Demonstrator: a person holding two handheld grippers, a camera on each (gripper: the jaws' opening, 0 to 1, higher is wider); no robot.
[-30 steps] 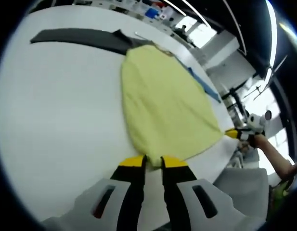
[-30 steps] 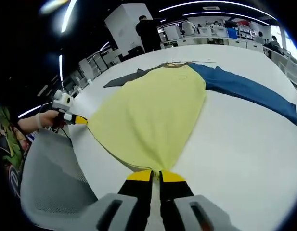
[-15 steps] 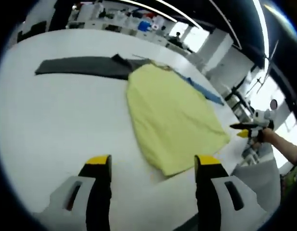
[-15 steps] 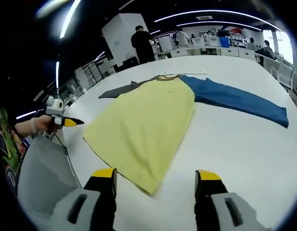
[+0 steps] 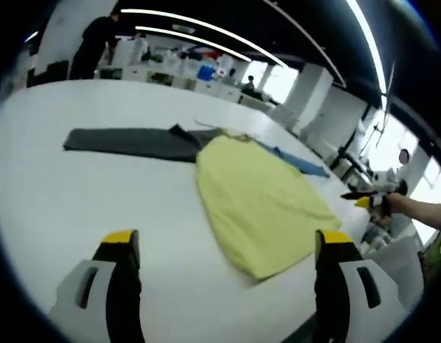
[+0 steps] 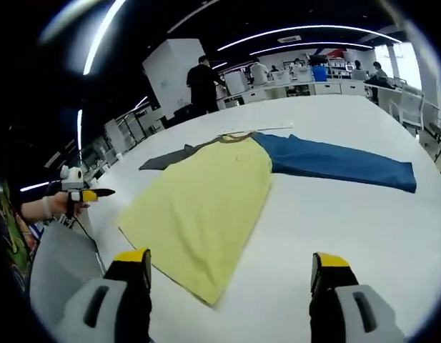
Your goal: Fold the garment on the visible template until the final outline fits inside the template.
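Left claw (image 5: 226, 246) stands wide open in the left gripper view, its two yellow-tipped jaws far apart at the bottom, holding nothing and raised clear of the white table (image 5: 77, 193). Between and beyond the jaws lies the garment (image 5: 259, 196), a long-sleeved shirt spread flat on the table: yellow body toward the camera, hem nearest, slightly rumpled at the near corner. Grey sleeve (image 5: 127, 141) runs out to the left; blue sleeve (image 5: 295, 163) shows as a thin strip past the far edge of the yellow body. At the right edge, the right claw (image 5: 359, 199) comes in, held in a person's hand, off the table's side and apart from the cloth. Background: an office with ceiling light strips and a person standing (image 5: 91, 46) far off. Right gripper view: right claw (image 6: 231, 264) likewise wide open, jaws empty, above the table. Garment (image 6: 202, 204) lies ahead, yellow body centre, blue sleeve (image 6: 334, 163) stretched out to the right, grey sleeve (image 6: 170, 158) to the left behind the collar. Left claw (image 6: 91, 194) appears at the left edge, well apart from the hem. No template outline can be made out on the table in either view.
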